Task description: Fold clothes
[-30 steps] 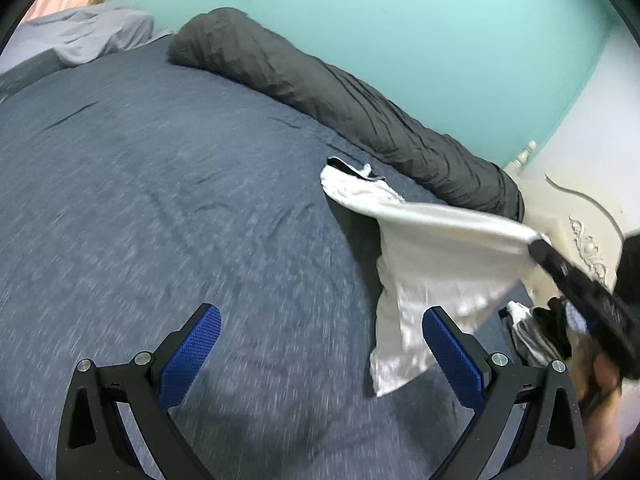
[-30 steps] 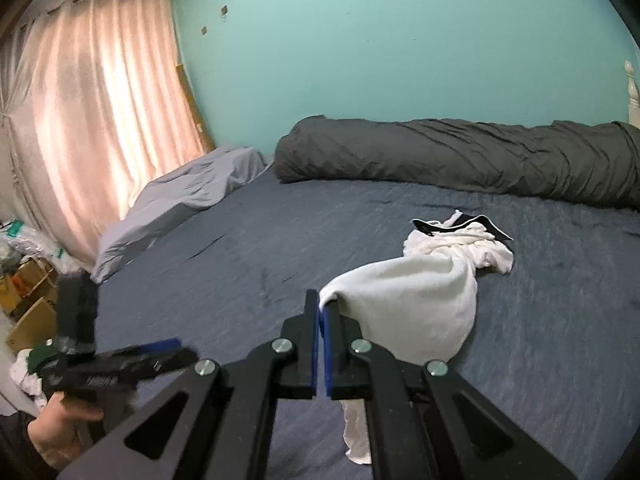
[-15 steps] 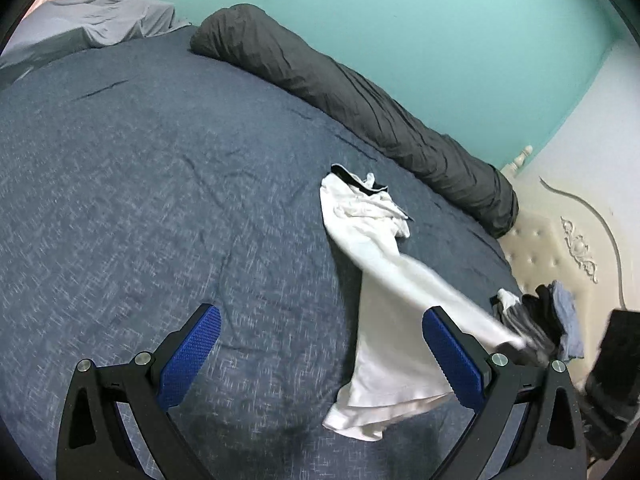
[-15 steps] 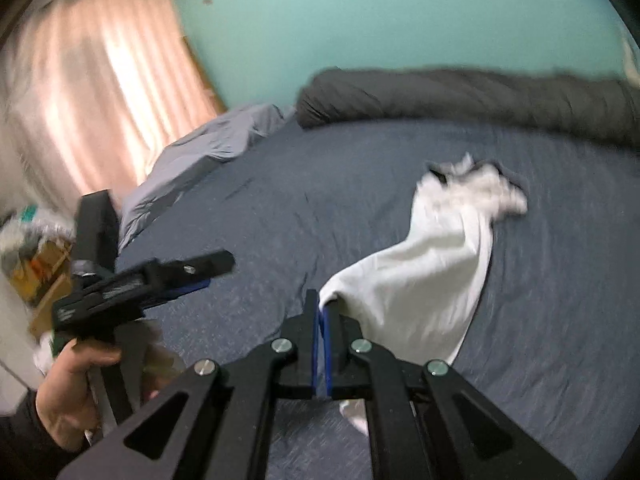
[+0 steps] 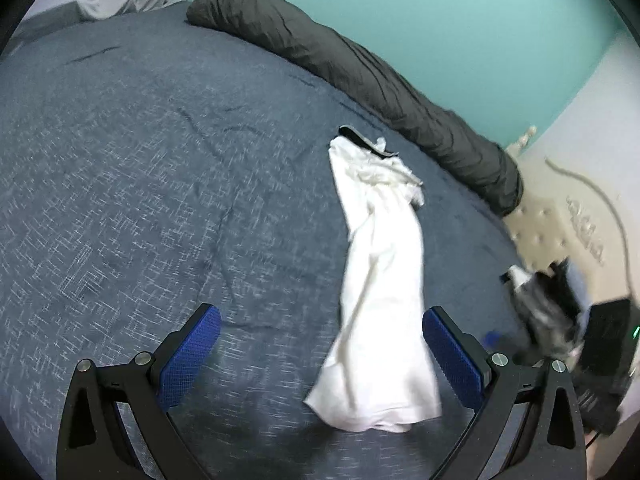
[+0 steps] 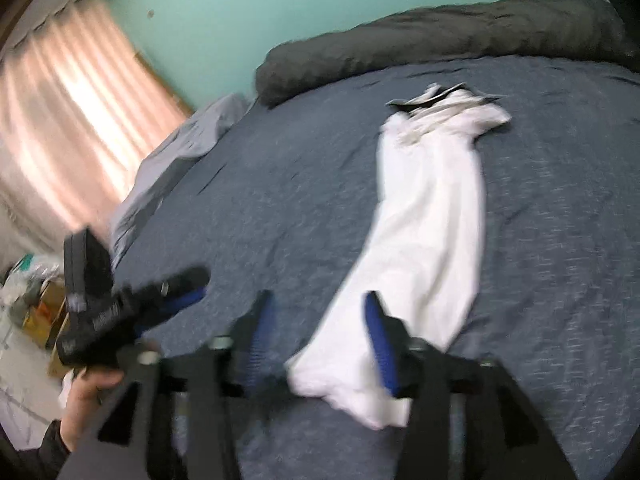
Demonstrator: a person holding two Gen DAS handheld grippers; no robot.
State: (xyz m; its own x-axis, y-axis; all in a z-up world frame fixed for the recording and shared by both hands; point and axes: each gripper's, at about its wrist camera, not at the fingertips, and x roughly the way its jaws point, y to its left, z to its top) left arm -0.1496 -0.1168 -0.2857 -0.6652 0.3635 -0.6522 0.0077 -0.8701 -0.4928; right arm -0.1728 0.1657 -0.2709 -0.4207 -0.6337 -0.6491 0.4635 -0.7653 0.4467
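Blue bed [image 5: 120, 168] bears one white garment [image 5: 384, 272].

Your garment [image 5: 380, 276] lies stretched lengthwise on the bed [image 5: 140, 160], its bunched end toward the rolled duvet [image 5: 360, 80], which runs along the far edge against the wall [image 5: 460, 12]. The near end of the garment sits between the spread fingers of your left gripper [image 5: 320, 356], nearer the right finger. In the right wrist view, your right gripper [image 6: 320, 344] hovers apart-fingered over the same near end. Your left hand [image 6: 86, 400] is left of it, off the bed edge. A crumpled sheet [image 6: 176, 160] lies at the bed's left side, before the curtain [image 6: 68, 120]. A clothes pile [image 5: 548, 304] rests right of the garment, beside the headboard [image 5: 560, 220].
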